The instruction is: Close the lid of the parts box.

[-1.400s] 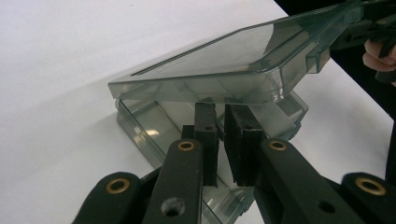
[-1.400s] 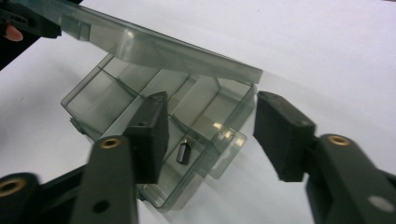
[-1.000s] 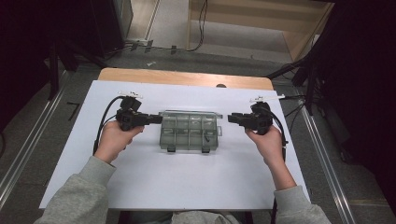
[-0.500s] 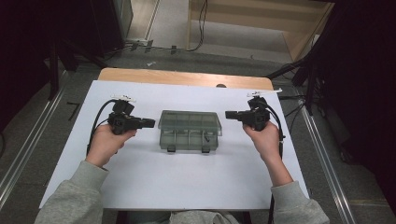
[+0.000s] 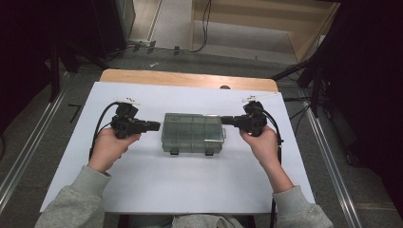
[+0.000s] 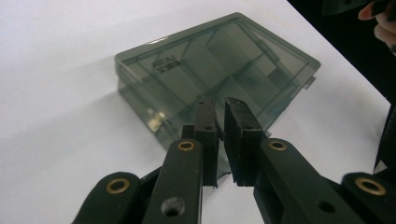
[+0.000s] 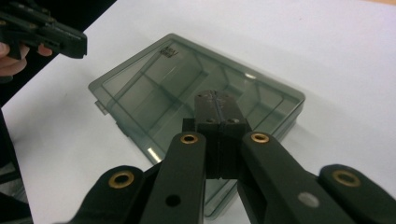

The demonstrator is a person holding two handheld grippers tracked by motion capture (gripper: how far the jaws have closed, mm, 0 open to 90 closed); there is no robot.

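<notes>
A smoky clear compartment box (image 5: 192, 133) lies shut in the middle of the white table top (image 5: 190, 190), with its two latches facing the person. My left gripper (image 5: 158, 126) points level at the box's left end, a short way off it, with its jaws shut on nothing. In the left gripper view the left gripper (image 6: 219, 100) sits just in front of the box (image 6: 215, 65). My right gripper (image 5: 224, 120) is shut and empty at the box's right end. The right gripper (image 7: 215, 95) hangs over the box (image 7: 154, 88); I cannot tell whether they touch.
A wooden strip (image 5: 190, 78) runs along the table's far edge. Metal rails and dark floor flank the table on both sides. Cables trail from both grippers toward the person's arms. The left gripper (image 7: 46, 35) shows at the top left of the right gripper view.
The left gripper drew back a little from the box's left end. The right gripper slid left toward the box's right end. The box has stayed put.
</notes>
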